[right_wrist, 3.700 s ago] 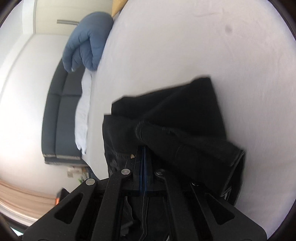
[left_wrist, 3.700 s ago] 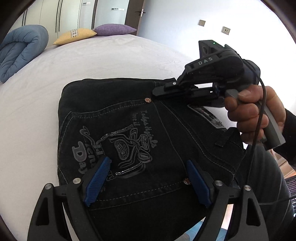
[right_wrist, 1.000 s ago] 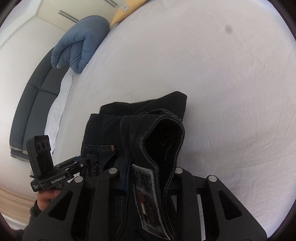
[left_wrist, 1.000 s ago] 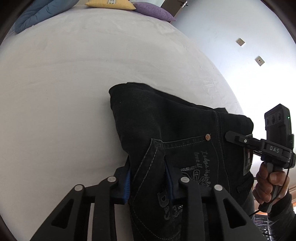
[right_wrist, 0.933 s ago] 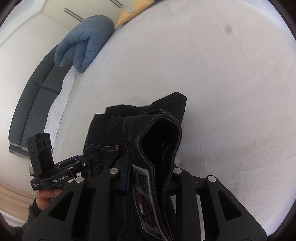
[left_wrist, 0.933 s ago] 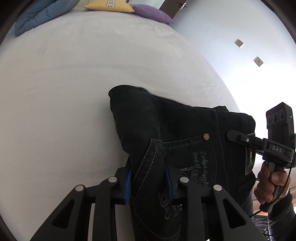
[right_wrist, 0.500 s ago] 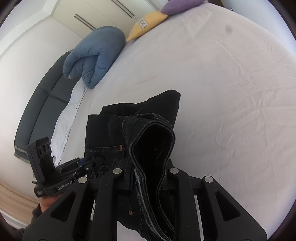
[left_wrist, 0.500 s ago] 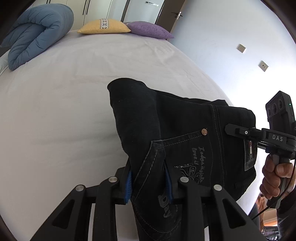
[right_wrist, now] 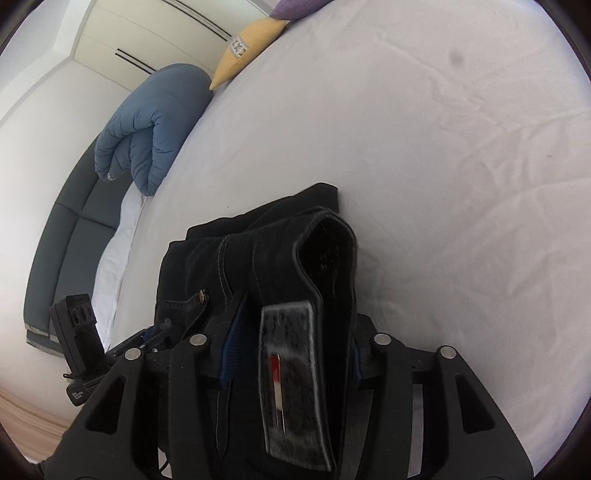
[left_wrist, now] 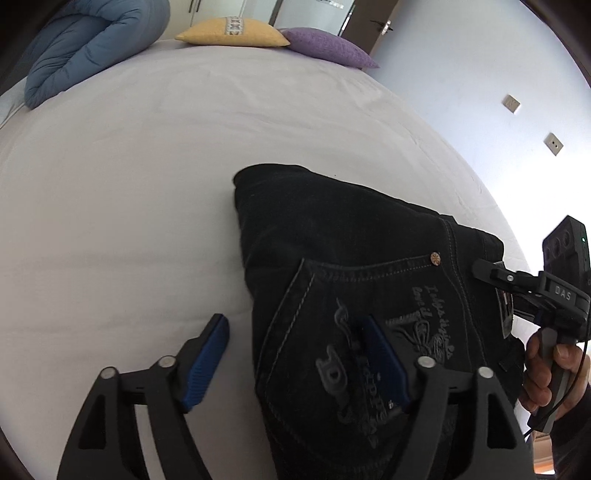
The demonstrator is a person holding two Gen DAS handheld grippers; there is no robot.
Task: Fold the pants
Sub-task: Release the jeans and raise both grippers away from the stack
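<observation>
The black jeans lie folded in a thick stack on the white bed, back pocket with grey print facing up. My left gripper is open; its blue pads straddle the stack's left edge without pinching it. My right gripper has its jaws spread around the waistband end of the jeans, with the leather label between them; the pads do not press the cloth. It also shows in the left wrist view at the stack's right edge.
A rolled blue duvet, a yellow pillow and a purple pillow lie at the bed's far end. A grey sofa stands beside the bed. The wall with sockets is on the right.
Both grippers, shut on the jeans half a second ago, have opened. The stack now rests on the bed and the left gripper has pulled back a little.
</observation>
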